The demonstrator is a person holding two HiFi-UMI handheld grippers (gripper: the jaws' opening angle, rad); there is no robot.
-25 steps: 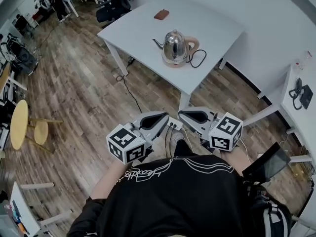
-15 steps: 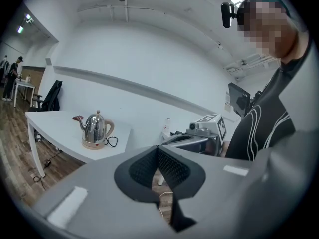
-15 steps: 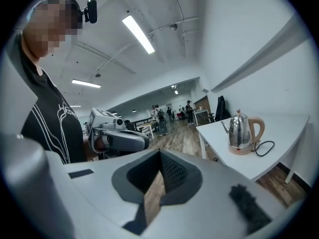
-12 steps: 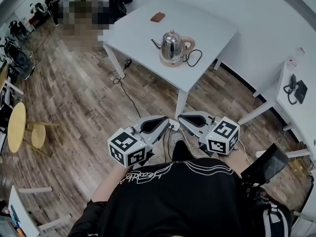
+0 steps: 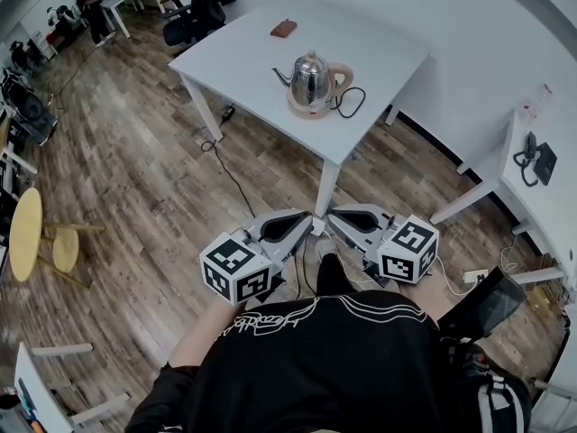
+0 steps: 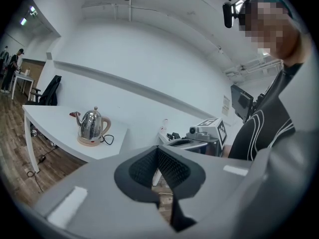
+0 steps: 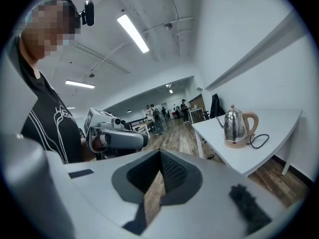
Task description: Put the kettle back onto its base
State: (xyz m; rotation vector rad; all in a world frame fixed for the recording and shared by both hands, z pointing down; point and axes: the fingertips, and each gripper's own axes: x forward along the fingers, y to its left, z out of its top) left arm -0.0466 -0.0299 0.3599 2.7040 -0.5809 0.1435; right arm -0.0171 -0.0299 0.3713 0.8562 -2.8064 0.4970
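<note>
Head view: the kettle (image 5: pixel 311 81) is judged already seated on its base (image 5: pixel 309 112) at twelve o'clock, and with the left gripper (image 5: pixel 305 225) and right gripper (image 5: pixel 335 216) held closed and empty, only its seating need be checked.

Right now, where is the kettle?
In the head view the kettle stands on its base at upper middle, toward the white table's near edge, with its black cord looped to the right.
</note>
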